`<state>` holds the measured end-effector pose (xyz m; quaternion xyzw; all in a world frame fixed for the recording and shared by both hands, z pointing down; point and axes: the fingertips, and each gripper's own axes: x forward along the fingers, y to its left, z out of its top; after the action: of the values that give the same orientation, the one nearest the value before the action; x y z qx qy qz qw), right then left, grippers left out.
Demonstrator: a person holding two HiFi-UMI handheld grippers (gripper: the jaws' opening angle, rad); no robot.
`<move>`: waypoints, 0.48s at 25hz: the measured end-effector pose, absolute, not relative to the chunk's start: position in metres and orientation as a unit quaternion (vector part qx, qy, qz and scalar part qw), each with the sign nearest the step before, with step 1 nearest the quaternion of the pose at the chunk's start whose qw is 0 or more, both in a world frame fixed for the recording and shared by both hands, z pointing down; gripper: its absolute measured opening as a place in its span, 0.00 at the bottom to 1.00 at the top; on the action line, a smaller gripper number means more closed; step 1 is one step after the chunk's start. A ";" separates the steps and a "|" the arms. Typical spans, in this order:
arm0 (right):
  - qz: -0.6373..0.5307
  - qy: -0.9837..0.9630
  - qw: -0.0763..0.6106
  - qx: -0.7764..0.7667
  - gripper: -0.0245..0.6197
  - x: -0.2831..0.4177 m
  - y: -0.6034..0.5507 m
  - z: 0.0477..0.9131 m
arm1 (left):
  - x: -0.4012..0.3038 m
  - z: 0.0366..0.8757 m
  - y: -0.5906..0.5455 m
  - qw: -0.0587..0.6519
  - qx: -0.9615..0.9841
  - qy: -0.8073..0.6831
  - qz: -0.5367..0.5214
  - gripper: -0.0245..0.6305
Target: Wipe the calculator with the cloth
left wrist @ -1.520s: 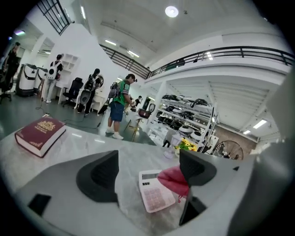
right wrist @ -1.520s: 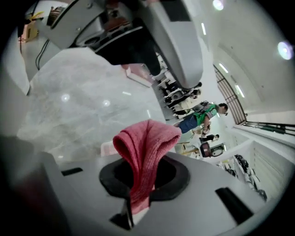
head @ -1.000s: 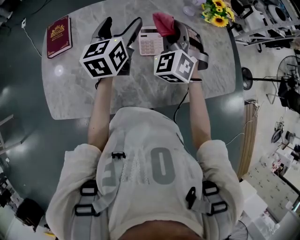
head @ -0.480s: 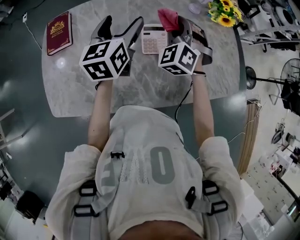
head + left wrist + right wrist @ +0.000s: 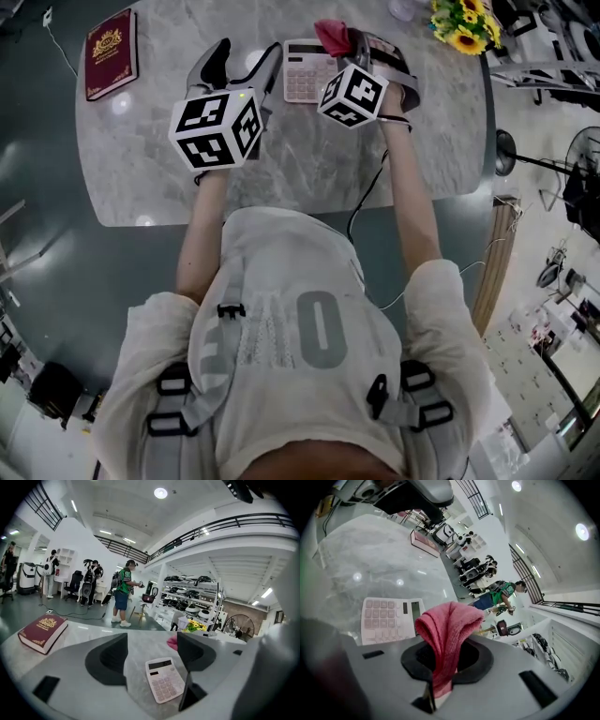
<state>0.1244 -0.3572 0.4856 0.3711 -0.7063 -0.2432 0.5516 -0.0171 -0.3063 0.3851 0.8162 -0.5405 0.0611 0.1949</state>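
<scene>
Maroon book [image 5: 111, 53] lay at the upper left of the marble worktop [image 5: 309, 159]. My left gripper [image 5: 247, 54] had just been narrowing, jaws still apart with nothing pressed between them. The calculator [image 5: 305, 70] lay flat at top centre. My right gripper [image 5: 361, 49] clamped the pink cloth [image 5: 333, 36] by its upper right corner.

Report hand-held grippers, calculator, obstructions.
Left hand-held gripper open, jaws just closing, nothing between. Right hand-held gripper shut on red-pink fabric cloth. Pale pink rectangular calculator flat on marble table. Nothing blocking.
</scene>
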 end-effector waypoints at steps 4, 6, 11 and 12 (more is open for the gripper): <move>-0.241 -0.705 0.575 0.338 0.12 0.125 -0.365 0.516 | -0.014 0.405 -0.308 0.216 0.810 -0.540 0.077 0.56; -0.241 -0.704 0.587 0.320 0.12 0.123 -0.366 0.532 | -0.014 0.412 -0.309 0.223 0.806 -0.542 0.083 0.56; -0.253 -0.696 0.606 0.291 0.12 0.119 -0.366 0.558 | -0.016 0.425 -0.309 0.233 0.799 -0.547 0.095 0.56; -0.256 -0.692 0.609 0.291 0.12 0.119 -0.366 0.558 | -0.017 0.427 -0.309 0.235 0.797 -0.548 0.097 0.56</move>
<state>0.1189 -0.3662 0.5584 0.2906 -0.6922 -0.2564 0.6088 -0.0170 -0.3086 0.4272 0.7972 -0.5477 0.0971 0.2347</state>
